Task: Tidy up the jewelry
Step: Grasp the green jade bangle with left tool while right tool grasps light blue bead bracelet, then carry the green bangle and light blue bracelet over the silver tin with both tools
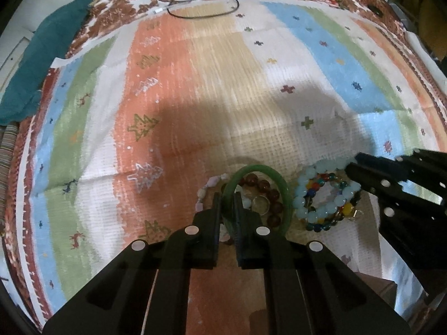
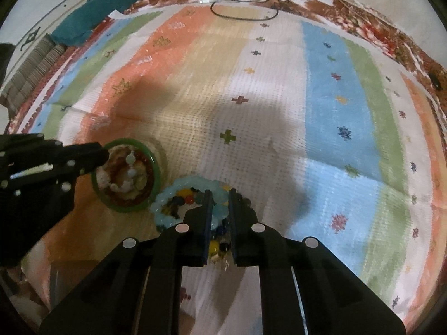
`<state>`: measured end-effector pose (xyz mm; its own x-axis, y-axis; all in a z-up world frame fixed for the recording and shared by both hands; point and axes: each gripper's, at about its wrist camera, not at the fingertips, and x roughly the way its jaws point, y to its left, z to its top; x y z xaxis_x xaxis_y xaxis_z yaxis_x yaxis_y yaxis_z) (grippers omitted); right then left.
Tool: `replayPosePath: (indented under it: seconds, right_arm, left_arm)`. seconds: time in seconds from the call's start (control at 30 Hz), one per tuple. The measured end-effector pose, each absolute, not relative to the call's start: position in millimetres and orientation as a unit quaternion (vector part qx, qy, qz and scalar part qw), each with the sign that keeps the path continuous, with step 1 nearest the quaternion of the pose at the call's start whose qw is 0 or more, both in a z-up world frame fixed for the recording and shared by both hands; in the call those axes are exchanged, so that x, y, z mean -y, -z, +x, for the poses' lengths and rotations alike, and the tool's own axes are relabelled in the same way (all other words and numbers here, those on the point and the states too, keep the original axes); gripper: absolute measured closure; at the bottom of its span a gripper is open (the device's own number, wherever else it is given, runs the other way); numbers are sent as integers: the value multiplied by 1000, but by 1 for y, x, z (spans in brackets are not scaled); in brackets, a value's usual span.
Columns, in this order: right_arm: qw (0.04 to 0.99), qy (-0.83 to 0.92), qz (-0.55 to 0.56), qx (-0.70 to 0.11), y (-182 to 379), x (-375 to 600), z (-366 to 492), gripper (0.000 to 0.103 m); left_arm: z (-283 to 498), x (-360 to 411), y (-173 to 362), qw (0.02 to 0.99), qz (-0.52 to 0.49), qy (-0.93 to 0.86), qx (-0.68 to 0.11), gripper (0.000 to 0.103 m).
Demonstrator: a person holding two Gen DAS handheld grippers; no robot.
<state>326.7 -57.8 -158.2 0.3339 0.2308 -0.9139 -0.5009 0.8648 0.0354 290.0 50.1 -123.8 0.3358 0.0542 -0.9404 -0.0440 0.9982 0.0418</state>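
A green jade bangle (image 1: 261, 169) lies over a pile of dark red beads (image 1: 269, 191), a ring (image 1: 261, 203) and a pale pink bead string (image 1: 206, 188). My left gripper (image 1: 226, 196) is shut on the bangle's near rim. To the right lies a pale blue bead bracelet (image 1: 303, 195) around a multicoloured bead bracelet (image 1: 321, 184). My right gripper (image 2: 218, 195) is shut on the pale blue bracelet (image 2: 167, 195). The bangle (image 2: 128, 142) shows at the left of the right wrist view, with the left gripper (image 2: 106, 153) at its rim.
Everything lies on a striped patterned cloth (image 1: 223, 83). A teal cloth (image 1: 47, 55) lies at the far left edge. Black and white cables (image 1: 195, 2) lie at the far edge. A small dark object (image 2: 434, 81) sits at the far right.
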Motion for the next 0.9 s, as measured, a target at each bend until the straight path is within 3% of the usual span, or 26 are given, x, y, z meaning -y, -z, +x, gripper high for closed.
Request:
replayPosePath:
  seconds: [0.9]
  right_arm:
    - [853, -222, -91, -464, 91, 85, 267, 91]
  left_arm:
    - [238, -40, 62, 856, -28, -29, -515, 95]
